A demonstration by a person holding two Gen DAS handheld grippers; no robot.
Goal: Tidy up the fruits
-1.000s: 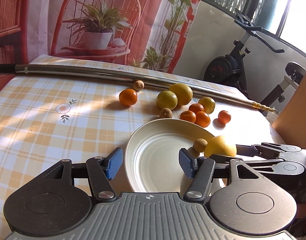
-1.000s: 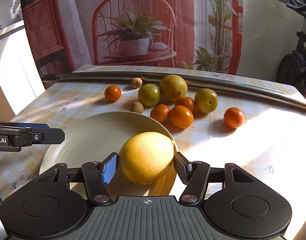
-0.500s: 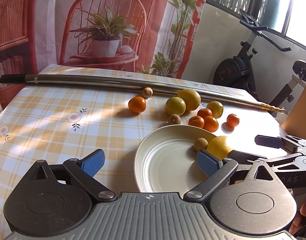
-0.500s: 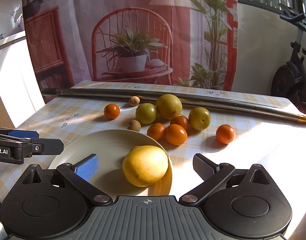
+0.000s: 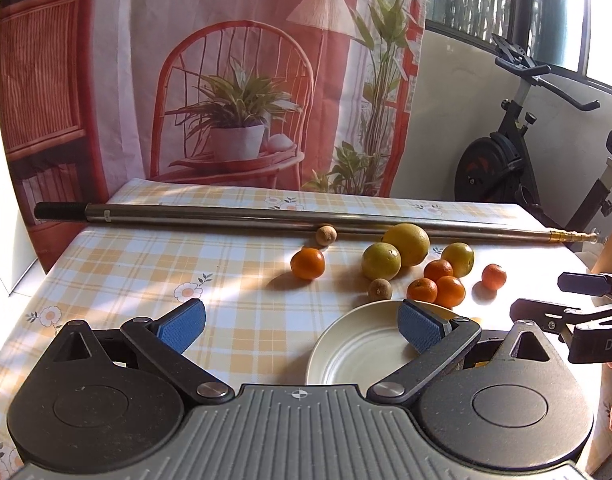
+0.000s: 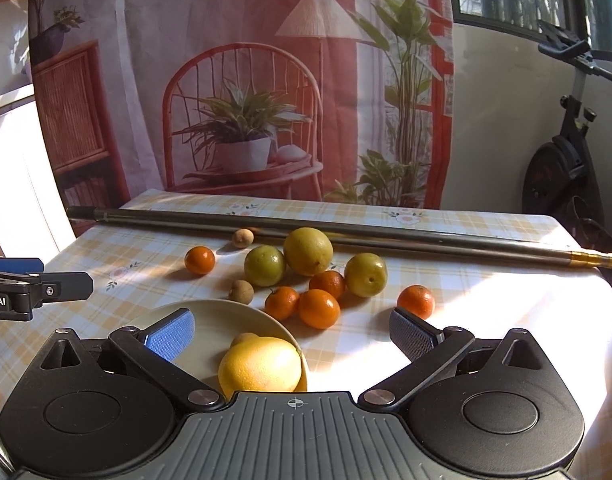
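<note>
Right gripper (image 6: 291,330) spread wide above plate (image 6: 225,312) rim, left gripper (image 5: 301,326) likewise, yellow citrus (image 6: 261,368) at plate edge

Each tool has a grey ribbed housing with a crosshair mark at its centre, flanked by two black round-capped lobes. Black linkage arms pivot on silver screws. The left tool (image 5: 301,326) carries blue textured pads; the right tool (image 6: 291,332) has one blue pad and one black.
</note>
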